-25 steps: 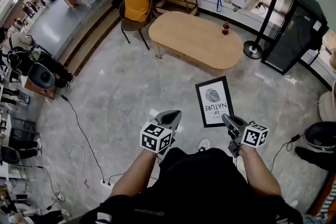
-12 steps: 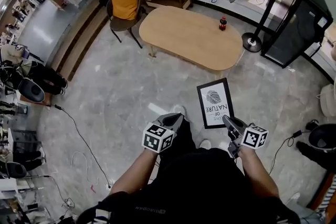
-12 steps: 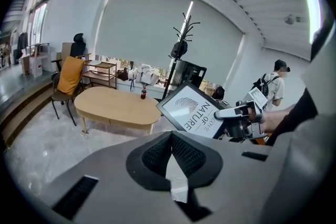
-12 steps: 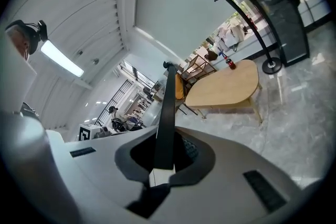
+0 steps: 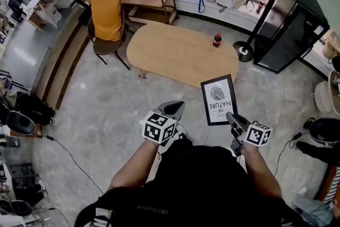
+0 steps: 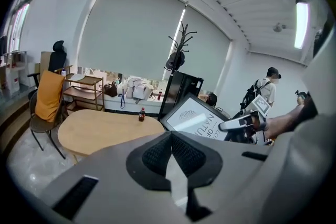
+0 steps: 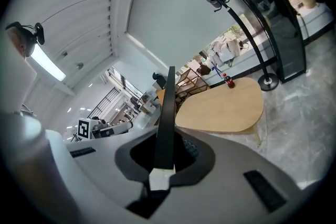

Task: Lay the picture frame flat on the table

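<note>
Right gripper [image 5: 231,116] pinches picture frame [image 5: 218,99] by its near edge for carrying to far table [image 5: 175,53]; left gripper [image 5: 175,109] closed, empty.

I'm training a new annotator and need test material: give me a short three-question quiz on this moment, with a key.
1. True or false: the left gripper holds nothing.
2. What grips the picture frame? A) the left gripper B) the right gripper C) a bare hand
3. Fill in: the only thing standing on the wooden table ahead is a ___.

Key: 1 true; 2 B; 3 bottle.
</note>
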A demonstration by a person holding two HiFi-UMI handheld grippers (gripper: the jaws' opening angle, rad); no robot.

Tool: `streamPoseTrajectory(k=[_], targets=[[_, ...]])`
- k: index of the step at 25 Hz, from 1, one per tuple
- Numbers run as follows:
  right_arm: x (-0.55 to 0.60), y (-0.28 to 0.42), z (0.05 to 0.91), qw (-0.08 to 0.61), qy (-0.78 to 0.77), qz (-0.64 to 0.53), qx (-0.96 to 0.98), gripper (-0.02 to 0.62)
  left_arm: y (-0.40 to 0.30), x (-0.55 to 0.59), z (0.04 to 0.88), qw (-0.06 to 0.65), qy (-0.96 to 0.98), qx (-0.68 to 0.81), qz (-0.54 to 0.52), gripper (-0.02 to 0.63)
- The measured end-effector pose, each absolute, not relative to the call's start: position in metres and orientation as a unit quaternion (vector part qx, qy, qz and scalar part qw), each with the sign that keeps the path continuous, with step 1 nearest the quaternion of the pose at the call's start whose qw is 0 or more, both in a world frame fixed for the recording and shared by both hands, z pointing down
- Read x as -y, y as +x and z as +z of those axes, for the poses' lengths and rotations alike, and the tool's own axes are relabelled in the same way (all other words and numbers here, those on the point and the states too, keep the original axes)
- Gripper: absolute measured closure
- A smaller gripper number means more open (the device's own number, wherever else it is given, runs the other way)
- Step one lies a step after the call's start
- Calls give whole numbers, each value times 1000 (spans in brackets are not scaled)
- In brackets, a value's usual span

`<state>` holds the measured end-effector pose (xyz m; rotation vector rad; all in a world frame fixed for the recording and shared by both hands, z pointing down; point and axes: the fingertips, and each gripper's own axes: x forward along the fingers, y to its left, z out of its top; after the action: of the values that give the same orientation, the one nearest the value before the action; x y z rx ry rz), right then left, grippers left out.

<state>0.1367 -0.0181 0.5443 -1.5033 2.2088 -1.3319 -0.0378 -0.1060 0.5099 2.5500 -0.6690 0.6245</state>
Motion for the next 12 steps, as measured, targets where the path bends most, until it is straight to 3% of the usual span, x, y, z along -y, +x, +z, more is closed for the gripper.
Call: streamPoseTrajectory(k=[12], targets=[[126,132,566,78,-550,-478,-681,578,-98,207,540,259,905,229,250,601]])
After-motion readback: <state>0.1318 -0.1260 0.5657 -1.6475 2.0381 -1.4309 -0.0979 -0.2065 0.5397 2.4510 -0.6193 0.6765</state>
